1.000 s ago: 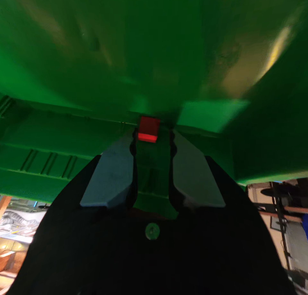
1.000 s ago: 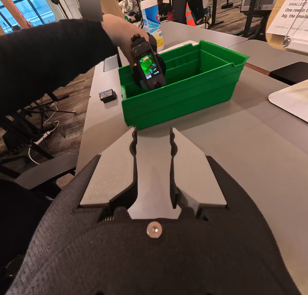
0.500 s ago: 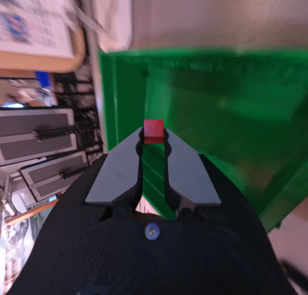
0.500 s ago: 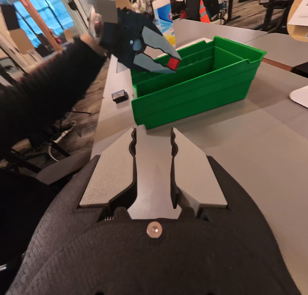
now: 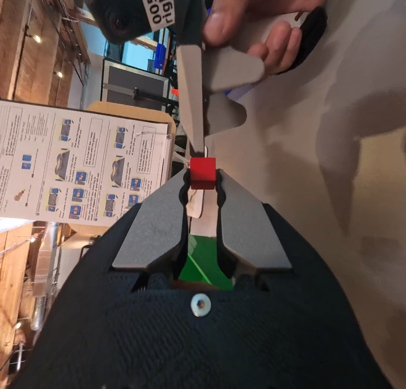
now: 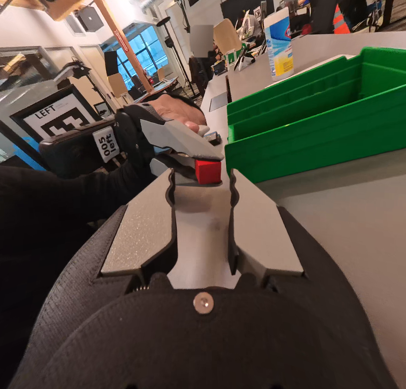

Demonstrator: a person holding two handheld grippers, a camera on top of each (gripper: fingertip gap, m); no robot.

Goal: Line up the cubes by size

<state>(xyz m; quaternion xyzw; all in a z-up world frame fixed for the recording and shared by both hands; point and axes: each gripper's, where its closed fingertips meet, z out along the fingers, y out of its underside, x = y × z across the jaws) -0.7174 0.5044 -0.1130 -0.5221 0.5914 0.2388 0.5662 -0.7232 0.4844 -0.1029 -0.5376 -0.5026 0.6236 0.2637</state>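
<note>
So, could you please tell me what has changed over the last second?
The left gripper closed on the small red wooden cube inside the green plastic bin, lifted it out and carried it down beside the bin, in front of the right gripper. The right gripper stayed open and empty; the bin stayed put.

Left gripper (image 5: 202, 176) rolled sideways, fingers clamped on a red cube (image 5: 202, 173); right gripper (image 6: 201, 180) level, fingers parted and empty, tips just short of the left's.
</note>
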